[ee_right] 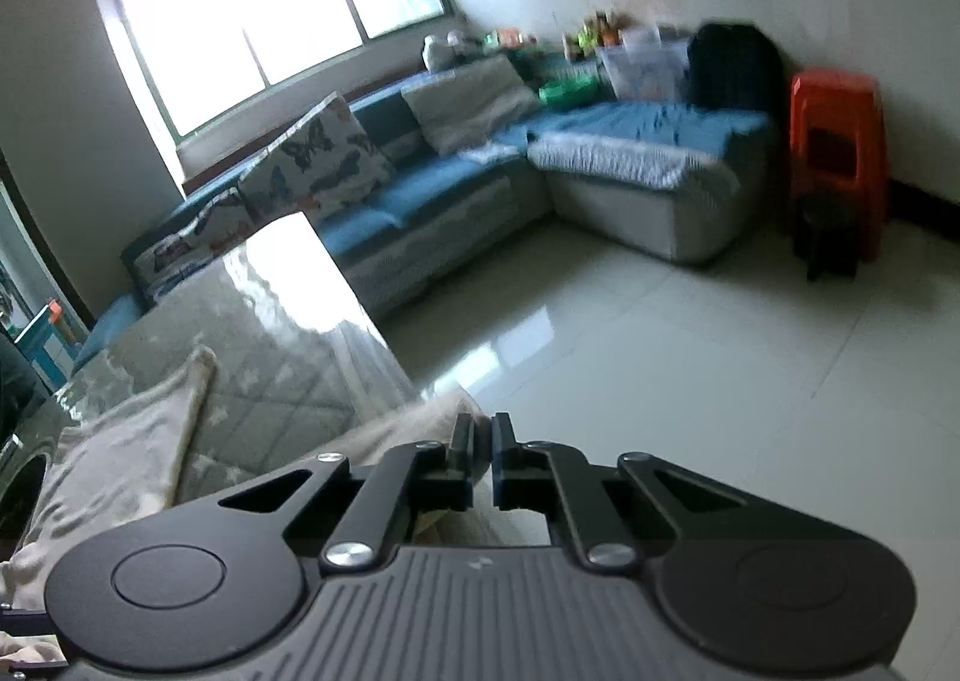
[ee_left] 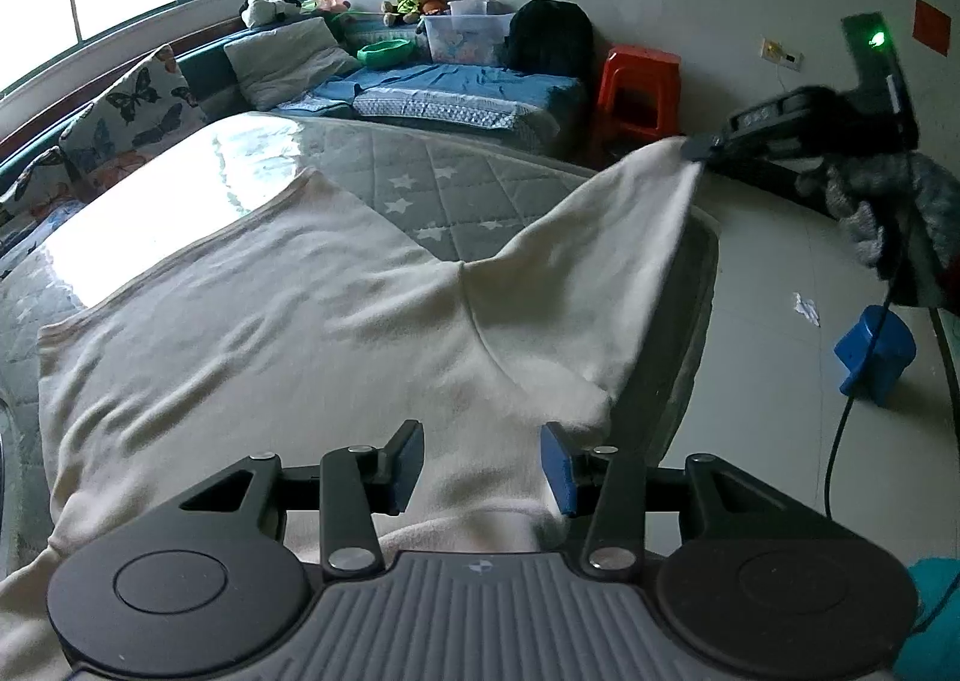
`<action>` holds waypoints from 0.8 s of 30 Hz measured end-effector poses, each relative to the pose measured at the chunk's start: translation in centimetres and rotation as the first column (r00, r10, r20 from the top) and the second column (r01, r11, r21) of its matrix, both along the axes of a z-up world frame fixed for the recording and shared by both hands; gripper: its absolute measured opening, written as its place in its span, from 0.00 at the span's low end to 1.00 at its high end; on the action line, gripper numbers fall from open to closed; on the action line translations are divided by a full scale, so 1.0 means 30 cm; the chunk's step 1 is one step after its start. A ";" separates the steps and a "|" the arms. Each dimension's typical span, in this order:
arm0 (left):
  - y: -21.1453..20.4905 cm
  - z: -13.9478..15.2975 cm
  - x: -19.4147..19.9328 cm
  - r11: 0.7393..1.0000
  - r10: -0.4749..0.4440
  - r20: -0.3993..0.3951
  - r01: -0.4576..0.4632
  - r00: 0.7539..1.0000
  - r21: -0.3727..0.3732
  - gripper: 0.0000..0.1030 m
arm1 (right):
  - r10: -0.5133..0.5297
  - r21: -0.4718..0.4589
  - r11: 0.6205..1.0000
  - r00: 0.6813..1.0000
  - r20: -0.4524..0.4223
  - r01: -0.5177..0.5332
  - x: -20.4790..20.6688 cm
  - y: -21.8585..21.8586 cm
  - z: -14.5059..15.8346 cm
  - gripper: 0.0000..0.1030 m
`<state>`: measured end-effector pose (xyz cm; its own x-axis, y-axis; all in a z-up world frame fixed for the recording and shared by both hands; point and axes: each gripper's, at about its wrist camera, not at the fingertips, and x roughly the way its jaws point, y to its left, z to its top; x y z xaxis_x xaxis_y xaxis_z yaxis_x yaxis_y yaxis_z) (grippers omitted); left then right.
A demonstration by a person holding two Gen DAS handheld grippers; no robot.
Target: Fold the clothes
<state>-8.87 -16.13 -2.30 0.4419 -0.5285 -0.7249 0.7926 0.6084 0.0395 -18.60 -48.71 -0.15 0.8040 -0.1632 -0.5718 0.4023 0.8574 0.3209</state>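
Note:
A cream garment [ee_left: 270, 321] lies spread on the quilted grey mattress [ee_left: 420, 171]. One sleeve [ee_left: 630, 225] is lifted up and to the right, pinched at its tip by my right gripper [ee_left: 705, 148], which a hand in a grey fuzzy sleeve holds. In the right wrist view that gripper [ee_right: 483, 441] is shut, with cream fabric [ee_right: 420, 423] running under and between its fingers. My left gripper [ee_left: 480, 453] hovers low over the garment's near edge, open, its blue pads apart with cloth below them but nothing clamped.
A blue corner sofa [ee_right: 420, 189] with butterfly cushions [ee_left: 132, 105] stands beyond the mattress. A red plastic stool [ee_left: 639, 87], a black backpack [ee_left: 549, 36] and a clear storage box [ee_left: 465, 36] stand near the wall. A blue object [ee_left: 876, 351] and a cable lie on the tiled floor [ee_right: 660, 351].

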 end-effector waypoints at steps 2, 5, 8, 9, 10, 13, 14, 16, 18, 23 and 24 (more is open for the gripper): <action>-0.008 -0.001 0.001 1.000 -0.006 0.001 0.006 1.000 -0.004 0.45 | -0.003 -0.029 1.000 1.000 0.025 0.004 -0.009 0.004 0.037 0.04; -0.020 -0.013 0.001 1.000 -0.012 -0.001 0.012 1.000 -0.001 0.45 | -0.003 -0.073 0.997 1.000 0.018 0.004 -0.001 0.016 0.053 0.04; -0.026 -0.028 0.000 1.000 -0.016 -0.005 0.017 1.000 0.007 0.45 | 0.005 -0.077 0.997 1.000 0.006 -0.004 0.014 0.029 0.047 0.04; -0.024 -0.028 0.001 1.000 -0.014 -0.007 0.014 1.000 0.005 0.45 | 0.007 -0.076 0.997 1.000 0.003 -0.007 0.019 0.034 0.043 0.04; -0.019 -0.025 0.002 1.000 -0.011 -0.009 0.011 1.000 0.001 0.45 | 0.012 -0.078 0.997 1.000 0.005 -0.012 0.019 0.044 0.047 0.04; 0.024 -0.001 0.011 1.000 0.021 -0.004 -0.021 1.000 -0.018 0.48 | 0.049 -0.103 0.994 0.998 0.027 -0.045 0.022 0.084 0.094 0.04; 0.041 0.008 0.014 0.999 0.034 -0.001 -0.034 0.999 -0.025 0.48 | 0.071 -0.112 0.991 0.997 0.039 -0.066 0.025 0.105 0.121 0.04; 0.075 0.026 0.022 0.997 0.059 0.003 -0.059 0.998 -0.040 0.48 | 0.116 -0.124 0.986 0.991 0.060 -0.108 0.030 0.145 0.171 0.04; 0.111 0.044 0.029 0.995 0.087 0.008 -0.086 0.996 -0.053 0.49 | 0.186 -0.152 0.973 0.979 0.084 -0.172 0.046 0.212 0.233 0.04; 0.229 0.070 0.048 0.980 0.188 0.020 -0.186 0.982 -0.072 0.50 | 0.384 -0.203 0.912 0.915 0.124 -0.355 0.114 0.403 0.361 0.04; 0.253 0.073 0.048 0.976 0.207 0.021 -0.205 0.978 -0.078 0.50 | 0.427 -0.216 0.893 0.895 0.126 -0.395 0.133 0.451 0.381 0.04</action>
<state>-7.43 -8.54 -0.10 0.5672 -0.4763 -0.6719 0.6491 0.7607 0.0087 -14.62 -35.19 11.28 0.9014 0.1153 -0.4173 -0.0444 0.9834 0.1757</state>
